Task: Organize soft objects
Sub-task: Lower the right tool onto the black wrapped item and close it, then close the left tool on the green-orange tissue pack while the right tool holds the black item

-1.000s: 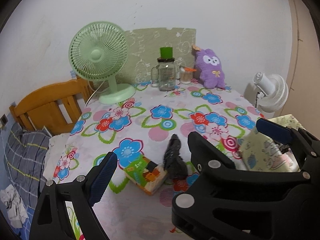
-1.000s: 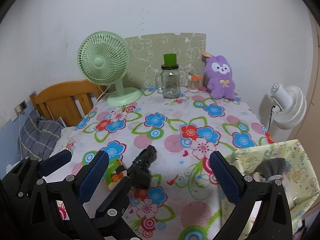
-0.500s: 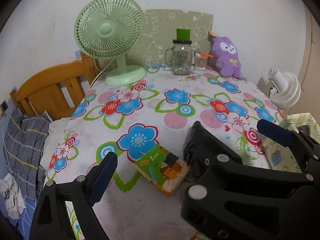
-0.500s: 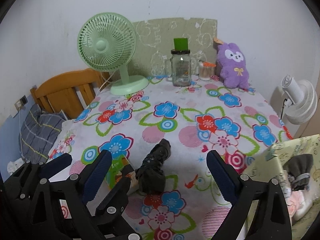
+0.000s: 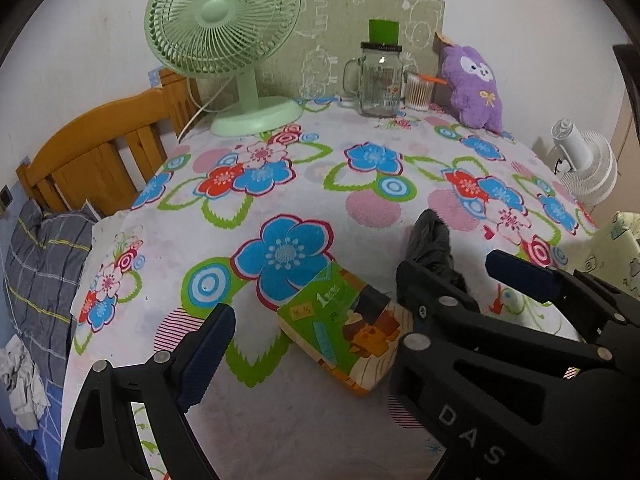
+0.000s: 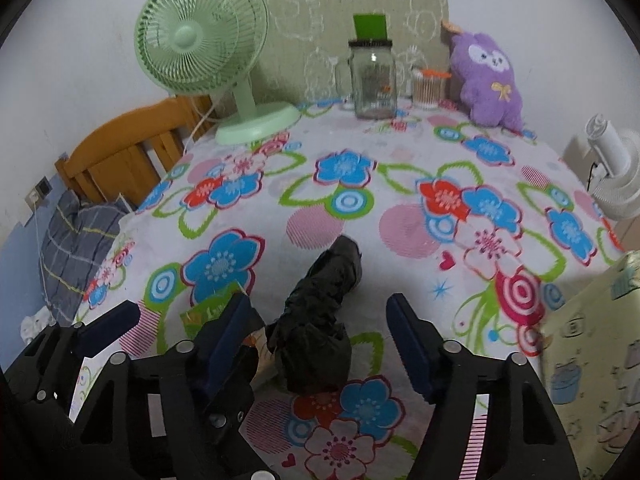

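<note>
Apparently empty, glass jar (image 6: 374, 80) stands beside cotton-swab cup (image 6: 426, 89).

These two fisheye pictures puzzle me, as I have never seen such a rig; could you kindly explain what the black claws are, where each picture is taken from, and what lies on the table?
The black claws are two hand-held grippers, one in each of a person's hands, and each carries a camera that looks forward along its two fingers. One picture is from the left gripper, the other from the right gripper.

Both look down on a table with a flowered cloth. On it lie a crumpled black soft item, perhaps a sock, and beside it a green tissue pack. At the back stand a green fan, a glass jar, a cup of cotton swabs and a purple plush toy.

Nothing is held yet. The left gripper is open over the tissue pack. The right gripper's jaws are closing with the black item between them, the pads not yet on it.
</note>
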`<state>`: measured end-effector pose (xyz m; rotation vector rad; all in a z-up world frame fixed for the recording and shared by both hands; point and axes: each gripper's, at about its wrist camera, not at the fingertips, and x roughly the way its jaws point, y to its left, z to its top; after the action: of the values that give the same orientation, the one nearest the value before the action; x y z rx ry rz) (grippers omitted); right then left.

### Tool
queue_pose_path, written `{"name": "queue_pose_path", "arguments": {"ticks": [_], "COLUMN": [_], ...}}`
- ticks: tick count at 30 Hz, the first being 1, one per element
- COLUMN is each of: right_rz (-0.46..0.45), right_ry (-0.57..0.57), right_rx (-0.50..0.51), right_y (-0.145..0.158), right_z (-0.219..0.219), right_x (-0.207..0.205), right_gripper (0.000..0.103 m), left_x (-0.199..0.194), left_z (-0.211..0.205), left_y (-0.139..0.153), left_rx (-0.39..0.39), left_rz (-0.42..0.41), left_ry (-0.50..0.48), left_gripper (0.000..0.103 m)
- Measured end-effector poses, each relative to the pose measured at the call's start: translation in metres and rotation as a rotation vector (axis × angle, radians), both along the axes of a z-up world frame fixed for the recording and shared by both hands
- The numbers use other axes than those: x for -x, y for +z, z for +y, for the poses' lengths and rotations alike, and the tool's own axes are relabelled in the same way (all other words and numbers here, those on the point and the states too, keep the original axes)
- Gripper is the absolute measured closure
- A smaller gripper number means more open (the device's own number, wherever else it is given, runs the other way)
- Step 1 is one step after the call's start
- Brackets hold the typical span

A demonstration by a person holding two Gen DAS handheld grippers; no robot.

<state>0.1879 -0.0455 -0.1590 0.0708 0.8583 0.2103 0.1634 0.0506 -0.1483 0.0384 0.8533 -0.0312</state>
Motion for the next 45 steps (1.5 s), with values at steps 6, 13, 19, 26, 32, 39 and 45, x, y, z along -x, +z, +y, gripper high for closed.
{"name": "queue_pose_path", "arguments": {"ticks": [6,13,19,26,32,39,45], "right_rz": [0.041,0.035,0.035,0.041,0.040,0.043,0.036], "right_ry": [0.028,0.023,0.011,-0.004,-0.012,-0.013,-0.013], "right_rx": [-0.013,0.011,0.019,0.023,0.034,0.033,0.036], "right_y": [-0.012,-0.013,-0.013,-0.013,-0.013,-0.011,-0.008], "right_z": [0.003,0.000,-0.008,-0.013,-0.015,-0.016,-0.018], "right_x": [-0.004,-0.003,-0.001,0.002,0.007,0.014,0.022], "right_gripper": [0.052,0.070,0.071,0.071,0.071,0.071,0.071], "left_x": [-0.004,-0.006,-0.010,-0.014,-0.011,-0.003,0.003], "left_z": [-0.001,-0.007,-0.009,-0.014,-0.015,-0.017,-0.018], "left_y": [-0.010,-0.013,-0.017,-0.022,-0.026,-0.024,-0.022], "left_rx": [0.014,0.005,0.015,0.036,0.071,0.078,0.085], "left_rz": [0.040,0.037,0.048,0.063,0.091,0.085,0.083], "left_ry": [-0.021,-0.017,-0.025,-0.042,-0.050,-0.050,-0.047], "left_gripper": [0.011,0.012,0.012,0.022,0.044,0.072,0.084]}}
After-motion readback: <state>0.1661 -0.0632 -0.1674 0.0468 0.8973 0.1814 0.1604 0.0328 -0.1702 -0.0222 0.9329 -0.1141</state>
